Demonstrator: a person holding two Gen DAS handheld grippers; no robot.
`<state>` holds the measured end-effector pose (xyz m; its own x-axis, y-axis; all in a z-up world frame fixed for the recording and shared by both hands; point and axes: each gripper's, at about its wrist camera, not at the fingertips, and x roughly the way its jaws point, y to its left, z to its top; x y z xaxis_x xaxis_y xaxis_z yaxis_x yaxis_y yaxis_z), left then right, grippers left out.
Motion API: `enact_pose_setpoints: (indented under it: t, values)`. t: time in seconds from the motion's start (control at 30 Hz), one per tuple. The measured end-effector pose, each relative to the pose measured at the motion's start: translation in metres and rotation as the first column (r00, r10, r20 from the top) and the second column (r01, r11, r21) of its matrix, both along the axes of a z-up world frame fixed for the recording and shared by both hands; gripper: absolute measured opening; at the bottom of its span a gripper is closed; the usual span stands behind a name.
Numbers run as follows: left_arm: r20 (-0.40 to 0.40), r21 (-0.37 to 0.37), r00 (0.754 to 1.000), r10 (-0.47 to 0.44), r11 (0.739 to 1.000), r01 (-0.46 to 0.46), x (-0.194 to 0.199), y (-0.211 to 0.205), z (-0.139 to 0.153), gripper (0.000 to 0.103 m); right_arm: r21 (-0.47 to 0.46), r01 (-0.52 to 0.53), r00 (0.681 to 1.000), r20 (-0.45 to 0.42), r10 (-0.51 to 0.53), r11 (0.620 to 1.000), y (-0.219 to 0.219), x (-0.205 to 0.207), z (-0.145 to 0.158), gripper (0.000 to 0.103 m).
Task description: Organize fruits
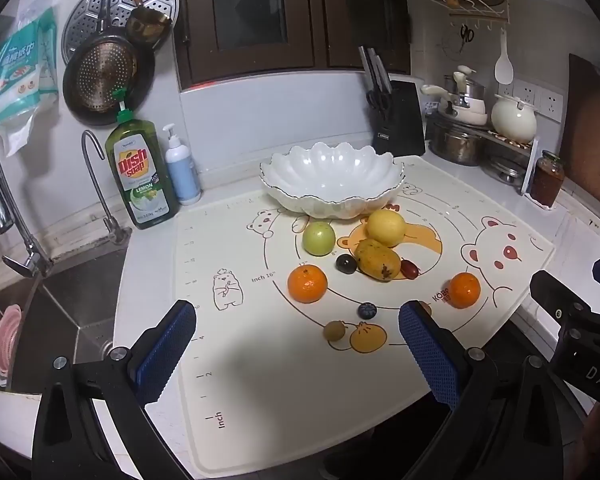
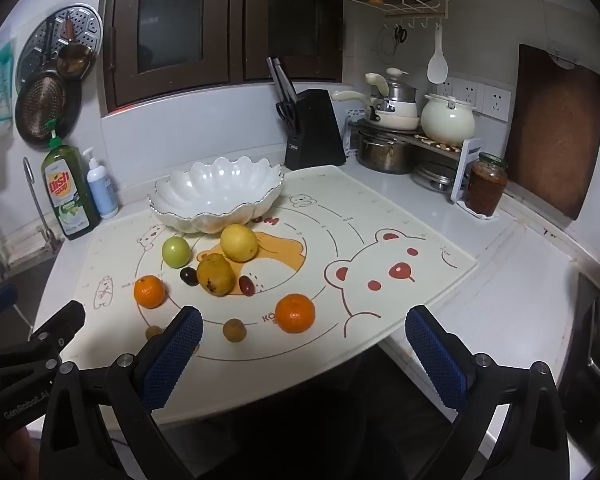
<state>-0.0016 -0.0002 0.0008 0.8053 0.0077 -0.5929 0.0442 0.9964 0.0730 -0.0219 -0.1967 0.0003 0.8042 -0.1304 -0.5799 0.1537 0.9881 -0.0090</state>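
- While we hold both grippers above the near edge of the mat (image 1: 260, 380), every fruit lies on the mat and the bowl (image 1: 332, 178) is empty.
- Our left gripper (image 1: 296, 350) has its jaws spread wide, with nothing between them; it hangs over the bare near-left part of the mat.
- Our right gripper (image 2: 304, 354) is likewise spread wide and holds nothing; it hangs over the mat's near-right corner.
- The white scalloped bowl sits at the mat's far edge, left of the knife block (image 2: 314, 130).
- Just in front of the bowl lie a lemon (image 1: 386, 227) and, to its left, a green fruit (image 1: 319, 238).
- A mango (image 1: 378, 259) touches the lemon's near side, around the mat's middle.
- A dark grape (image 1: 346, 263) lies just left of the mango, and a red grape (image 1: 409, 269) just right of it.
- One orange (image 1: 307, 283) sits nearer us on the left, well apart from a second orange (image 1: 465, 290) on the right.
- Between the two oranges and closer to the near edge lies a blueberry (image 1: 367, 310).
- A small brown fruit (image 1: 334, 330) lies just nearer than the blueberry; another brown fruit (image 2: 234, 330) sits left of the right-hand orange.
- Left of the mat, a dish soap bottle (image 1: 142, 172) and a pump bottle (image 1: 182, 168) stand on the counter beside the sink (image 1: 60, 300).
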Motion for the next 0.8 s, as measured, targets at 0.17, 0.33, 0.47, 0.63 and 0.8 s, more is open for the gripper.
enact_pose_setpoints:
  t: [0.17,0.33,0.47,0.63,0.8]
  values:
    - [-0.006,0.011,1.000,-0.001,1.000,0.001,0.0009,-0.0024,0.0019,0.103,-0.009,0.001,1.000,-0.002,-0.001,1.000,-0.0002,-0.0017,0.0004,0.103]
    - [0.012,-0.009,1.000,-0.004,1.000,0.004,-0.0016,0.0004,0.0031,0.103,-0.003,0.000,1.000,0.001,0.000,1.000,-0.0018,-0.0038,0.0009,0.103]
    - [0.007,-0.003,1.000,-0.008,1.000,0.008,-0.0061,0.0028,0.0028,0.103,0.000,0.001,1.000,0.000,-0.001,1.000,-0.0010,-0.0046,0.0010,0.103]
    - [0.009,0.006,1.000,-0.006,1.000,0.006,-0.0077,0.0006,0.0044,0.103,0.003,0.001,1.000,0.001,-0.001,1.000,-0.0011,-0.0055,0.0009,0.103]
    - [0.007,0.008,1.000,-0.006,1.000,0.006,-0.0083,-0.0025,0.0023,0.103,0.002,0.000,1.000,0.003,0.000,1.000,-0.0011,-0.0090,0.0030,0.103]
